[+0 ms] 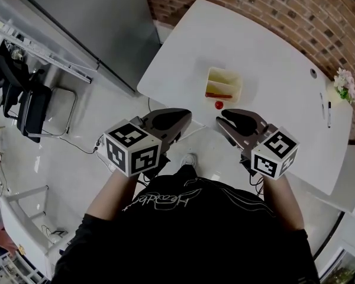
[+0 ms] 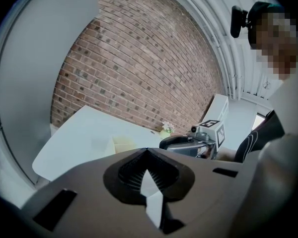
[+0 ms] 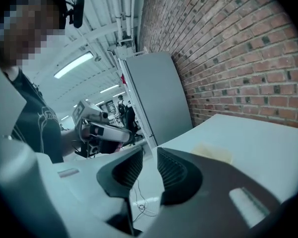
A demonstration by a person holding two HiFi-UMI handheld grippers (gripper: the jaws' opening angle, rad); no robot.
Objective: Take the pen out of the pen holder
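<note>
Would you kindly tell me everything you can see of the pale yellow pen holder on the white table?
The pen holder is a pale yellow, open-topped rectangular box, plastic by its look, standing flat on the white table near the person's edge. A red-orange pen lies inside along its nearer wall. A small red round thing sits just outside that wall.

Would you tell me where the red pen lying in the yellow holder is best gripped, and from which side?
Probably mid-shaft, coming straight down from above with the jaws set across the red pen. It lies flat along the person-side wall of the open-topped holder, and the holder's walls block a sideways approach. The jaw on that side will likely have little room.
</note>
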